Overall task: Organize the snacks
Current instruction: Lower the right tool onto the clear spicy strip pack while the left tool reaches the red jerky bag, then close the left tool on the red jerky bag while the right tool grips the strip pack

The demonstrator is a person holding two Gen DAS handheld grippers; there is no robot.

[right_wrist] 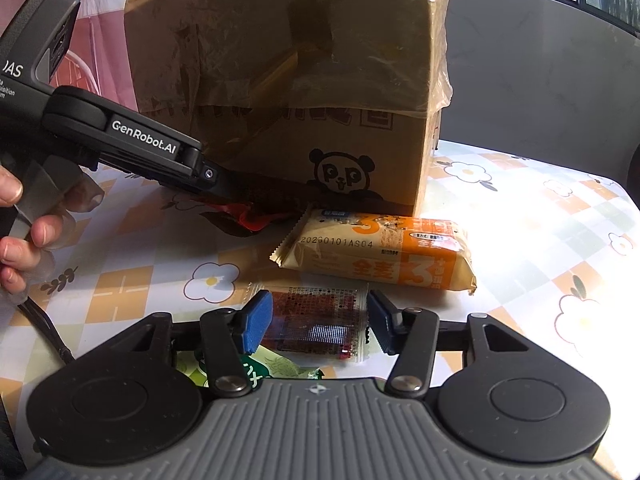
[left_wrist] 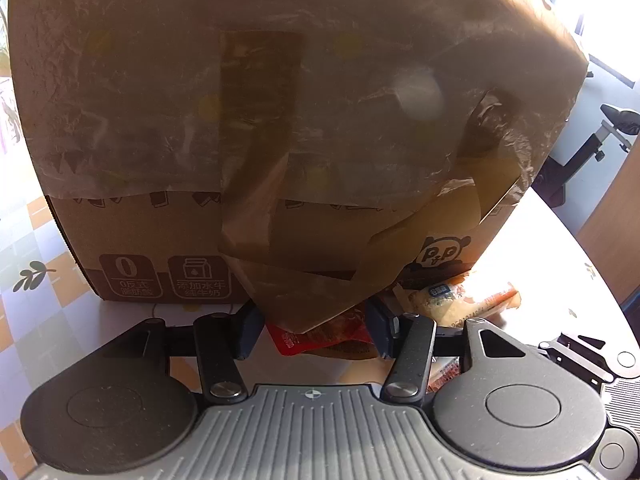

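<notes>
2 grippers (left_wrist: pixel 312 330) (right_wrist: pixel 318 322) straddle snack packets beside cardboard box (right_wrist: pixel 288 80).

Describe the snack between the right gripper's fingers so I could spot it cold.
Start at the cardboard box on the flowered tablecloth; an orange wafer pack lies at its foot. Nearer the camera, between the right gripper pads, lies the dark red snack pack. It alone is clear-edged, small and flat, with a dotted grid print.

orange snack pack (right_wrist: pixel 380 254) lies flat beside box (right_wrist: pixel 288 80).
</notes>
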